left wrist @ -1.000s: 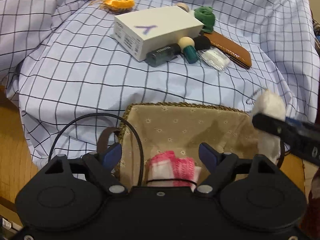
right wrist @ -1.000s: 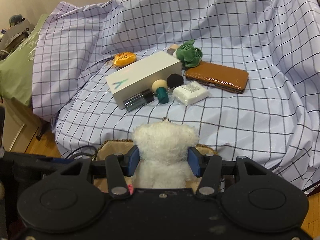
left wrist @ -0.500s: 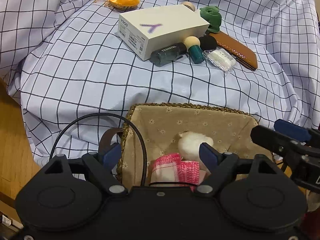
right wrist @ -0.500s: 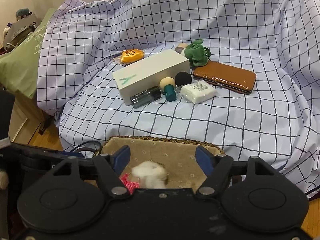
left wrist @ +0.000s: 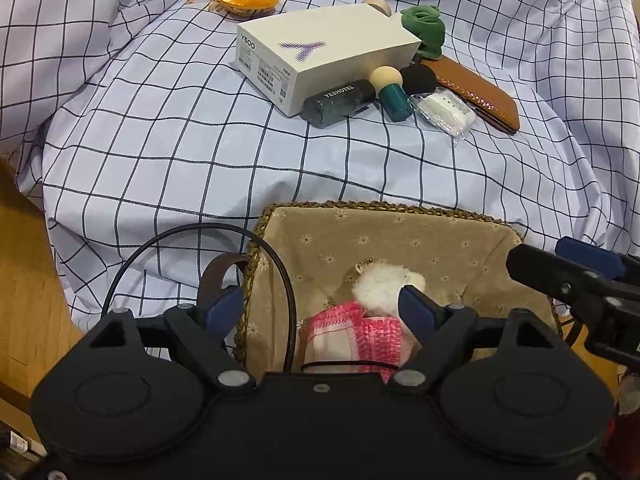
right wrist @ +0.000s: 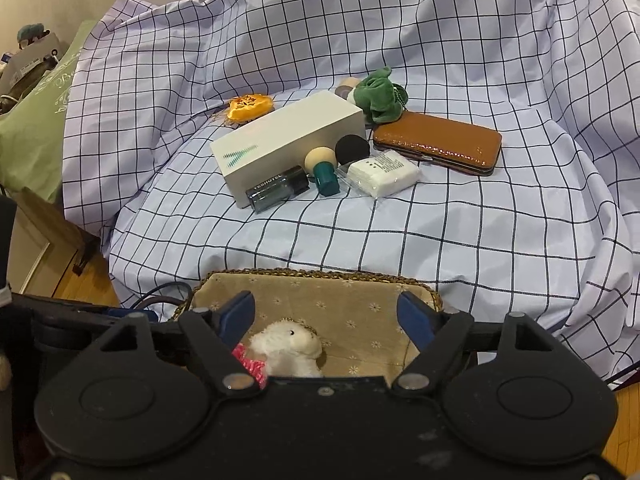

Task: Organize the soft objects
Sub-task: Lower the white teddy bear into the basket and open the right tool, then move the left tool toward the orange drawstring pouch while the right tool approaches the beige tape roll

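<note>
- The right gripper (right wrist: 326,316) has just been opening; its jaws now stand apart with nothing pressed between them, poised over the near end of the basket (right wrist: 320,276).
- Below those jaws the white plush toy (right wrist: 290,346) lies inside the basket on its flowered lining, free of both blue pads, touching a pink knitted cloth (right wrist: 250,364) on its left.
- The left gripper (left wrist: 320,306) has its jaws spread too, gripping nothing; one blue finger sits outside the basket's left wall beside a brown strap (left wrist: 218,276) and a black cable (left wrist: 200,236), the other over the plush toy (left wrist: 380,286).
- Farther off on the checked sheet (right wrist: 440,240) lies a cluster: a white box (right wrist: 288,140), a dark bottle (right wrist: 278,192) against its near side, a teal-handled sponge (right wrist: 322,168), a wrapped white packet (right wrist: 384,178) and a brown case (right wrist: 438,142) to the right.
- A green plush (right wrist: 378,98) sits at the far right of the box, an orange pouch (right wrist: 250,106) at the far left.
</note>
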